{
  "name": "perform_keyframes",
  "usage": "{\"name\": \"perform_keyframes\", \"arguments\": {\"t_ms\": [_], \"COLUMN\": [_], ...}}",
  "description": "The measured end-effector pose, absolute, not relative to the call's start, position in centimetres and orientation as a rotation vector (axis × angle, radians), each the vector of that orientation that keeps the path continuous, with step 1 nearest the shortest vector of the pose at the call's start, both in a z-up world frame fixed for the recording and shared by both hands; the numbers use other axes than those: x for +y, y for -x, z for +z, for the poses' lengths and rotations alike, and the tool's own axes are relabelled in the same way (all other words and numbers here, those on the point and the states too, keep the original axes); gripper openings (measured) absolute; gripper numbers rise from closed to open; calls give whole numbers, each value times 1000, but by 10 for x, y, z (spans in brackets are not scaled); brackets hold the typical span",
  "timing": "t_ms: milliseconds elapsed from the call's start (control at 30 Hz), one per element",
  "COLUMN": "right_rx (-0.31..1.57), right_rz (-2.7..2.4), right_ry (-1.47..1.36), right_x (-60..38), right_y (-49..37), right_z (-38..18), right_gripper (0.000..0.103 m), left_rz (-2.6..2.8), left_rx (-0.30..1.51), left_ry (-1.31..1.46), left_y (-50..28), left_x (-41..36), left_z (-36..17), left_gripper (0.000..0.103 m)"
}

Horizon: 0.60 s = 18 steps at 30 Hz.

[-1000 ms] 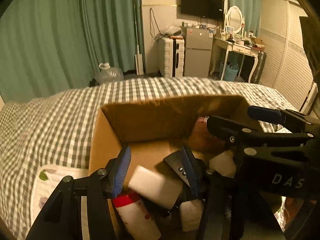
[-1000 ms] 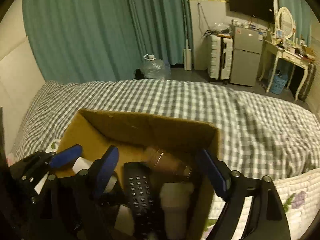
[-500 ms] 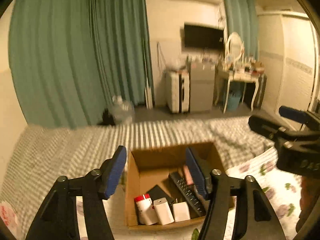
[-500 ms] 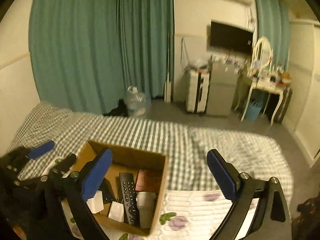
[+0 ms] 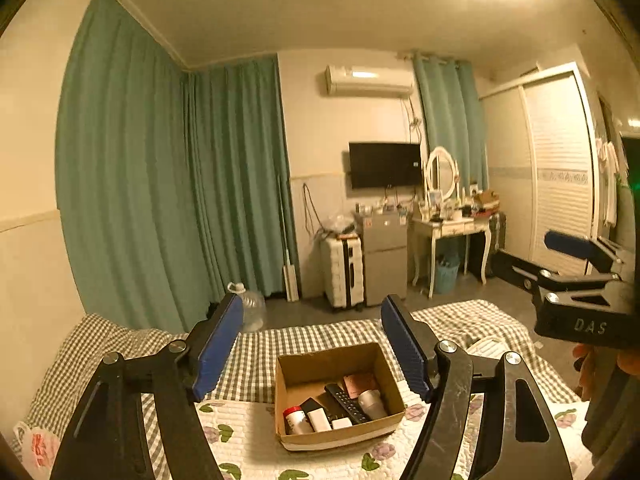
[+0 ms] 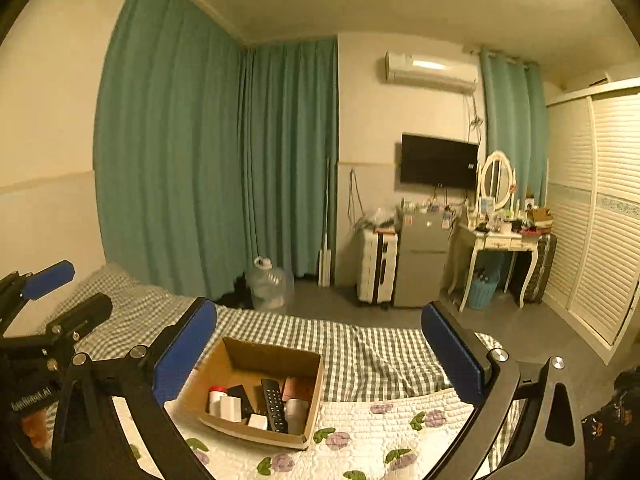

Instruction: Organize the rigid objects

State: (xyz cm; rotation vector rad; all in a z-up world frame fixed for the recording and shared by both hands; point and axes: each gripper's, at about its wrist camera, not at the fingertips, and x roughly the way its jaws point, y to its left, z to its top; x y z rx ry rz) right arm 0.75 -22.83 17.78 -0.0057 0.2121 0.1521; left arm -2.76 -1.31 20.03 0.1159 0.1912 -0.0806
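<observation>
box: my cardboard box (image 5: 338, 394) sits low and centre in the left wrist view, on the flowered quilt (image 5: 248, 436); in the right wrist view it lies lower left of centre (image 6: 256, 392).
contents: black remote (image 5: 346, 403), red-capped bottle (image 5: 295, 420), white block (image 5: 320, 419), pink packet (image 5: 359, 385) and a pale cup (image 5: 371, 402) all lie inside the box.
left gripper: my left gripper (image 5: 312, 350) hangs with its blue pads wide apart and holds nothing; the box shows between and below the pads, well apart from them.
right gripper: my right gripper (image 6: 320, 354) also stands spread wide and holds nothing; the box lies just inside its left pad in the frame, lower down and untouched.
each other: the right gripper shows at the right edge of the left wrist view (image 5: 576, 276); the left one shows at the left edge of the right wrist view (image 6: 48, 312).
bed: checked sheet (image 6: 360, 352) runs behind the box.
room: green curtains (image 5: 168, 200) fill the left half, tv (image 5: 385, 165) on the far wall.
</observation>
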Motion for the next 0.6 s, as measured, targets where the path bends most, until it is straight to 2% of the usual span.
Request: {"name": "perform_keyframes", "arguments": {"t_ms": [233, 400, 600], "right_rx": [156, 124, 195], "right_rz": [170, 166, 183], "right_ry": [-40, -29, -18], "right_x": [-220, -203, -188], "right_y": [39, 46, 29], "right_z": [142, 102, 60], "right_gripper": [103, 103, 103], "left_rz": [-84, -78, -40], "left_rx": [124, 180, 265], "left_ry": [-87, -63, -43], "left_y": [62, 57, 35], "left_x": [-1, 9, 18], "left_z": [174, 135, 95], "left_gripper": [75, 75, 75]}}
